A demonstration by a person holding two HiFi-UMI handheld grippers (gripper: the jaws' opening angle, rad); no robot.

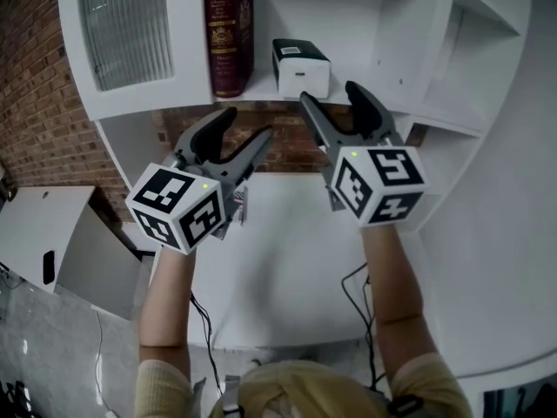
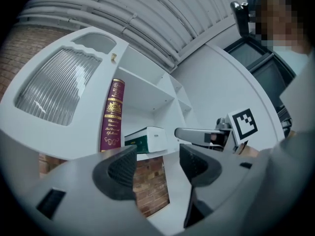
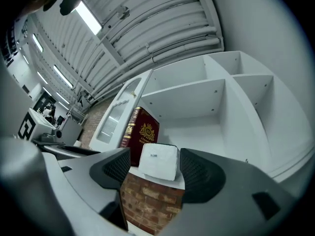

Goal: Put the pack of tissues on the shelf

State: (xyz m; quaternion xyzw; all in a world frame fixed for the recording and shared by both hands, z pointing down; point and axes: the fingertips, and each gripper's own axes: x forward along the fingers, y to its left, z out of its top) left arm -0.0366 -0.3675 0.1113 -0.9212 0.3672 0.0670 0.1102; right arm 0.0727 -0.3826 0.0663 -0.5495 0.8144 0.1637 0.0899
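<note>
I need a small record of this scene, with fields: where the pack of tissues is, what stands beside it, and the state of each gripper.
pack of tissues: lies on the shelf
beside it: dark red book, upright, on its left in the head view
left gripper: fingers apart, nothing between them
right gripper: fingers apart, pointed at the pack, not pressing on it
task: pack is on the shelf

Red brick wall [image 1: 39,85] behind, L side. White shelf unit [image 1: 374,24] w/ open compartments + ribbed glass door [image 1: 126,29] at its L. White tabletop [image 1: 278,268] below. Low white cabinet [image 1: 43,225] far L on pale grey floor [image 1: 52,355]. Corrugated ceiling [image 3: 162,18], strip light [image 3: 89,17] on.
</note>
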